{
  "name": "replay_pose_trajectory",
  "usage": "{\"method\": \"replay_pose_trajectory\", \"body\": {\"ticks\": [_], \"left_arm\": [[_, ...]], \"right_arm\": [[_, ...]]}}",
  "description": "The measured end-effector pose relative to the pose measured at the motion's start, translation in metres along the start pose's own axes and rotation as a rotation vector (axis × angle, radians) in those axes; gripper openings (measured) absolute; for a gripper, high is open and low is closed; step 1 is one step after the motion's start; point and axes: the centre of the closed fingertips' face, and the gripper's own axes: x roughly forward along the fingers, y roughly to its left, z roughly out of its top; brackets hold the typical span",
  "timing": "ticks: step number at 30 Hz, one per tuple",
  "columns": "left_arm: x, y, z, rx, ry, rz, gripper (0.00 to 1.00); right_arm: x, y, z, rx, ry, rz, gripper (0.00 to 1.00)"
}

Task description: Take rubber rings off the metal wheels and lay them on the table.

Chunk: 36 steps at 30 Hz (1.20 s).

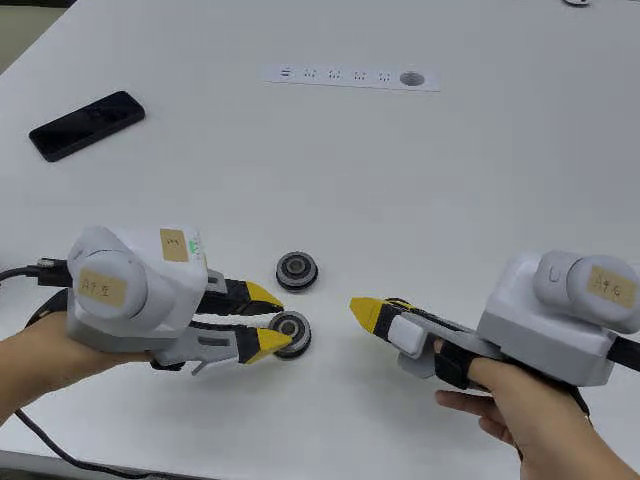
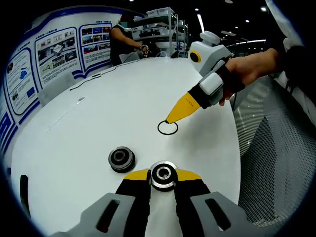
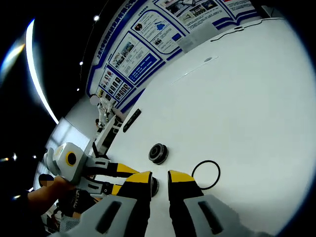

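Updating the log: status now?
Left gripper shut on metal wheel. Right gripper open, empty. One rubber ring on table; second wheel ringed. Nothing blocking.

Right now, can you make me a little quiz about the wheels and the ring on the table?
1. True or false: the left gripper is shut on a metal wheel.
2. How many metal wheels can you count in all, the held one together with the free wheel?
3. Where is the loose rubber ring?
A) flat on the table, close to the right gripper
B) on top of the black phone
C) pinched between the right gripper's jaws

Key: 1 true; 2 two; 3 A.
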Motion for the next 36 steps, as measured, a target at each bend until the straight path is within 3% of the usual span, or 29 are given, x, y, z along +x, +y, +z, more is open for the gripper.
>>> {"method": "replay_pose_trajectory", "body": {"ticks": [7, 9, 11, 24, 30, 36], "left_arm": [[0.003, -0.004, -0.002, 0.009, 0.017, -0.021, 0.17], [0.003, -0.006, -0.007, 0.016, 0.045, -0.034, 0.18], [0.004, -0.003, -0.002, -0.003, 0.021, -0.026, 0.17], [0.009, 0.004, -0.001, 0.029, 0.047, -0.053, 0.13], [0.008, 0.003, -0.003, 0.031, 0.033, -0.057, 0.13], [0.008, 0.000, -0.003, 0.026, 0.029, -0.064, 0.12]], "right_arm": [[-0.001, -0.001, 0.004, 0.015, -0.016, -0.003, 0.14], [-0.001, -0.001, 0.005, 0.021, -0.018, -0.004, 0.14], [-0.001, -0.001, 0.005, 0.020, -0.018, -0.003, 0.14], [0.002, 0.005, 0.001, 0.047, -0.009, 0.021, 0.13], [0.006, 0.006, -0.005, 0.129, 0.001, 0.062, 0.14], [0.015, 0.015, -0.022, 0.124, 0.046, 0.099, 0.21]]}}
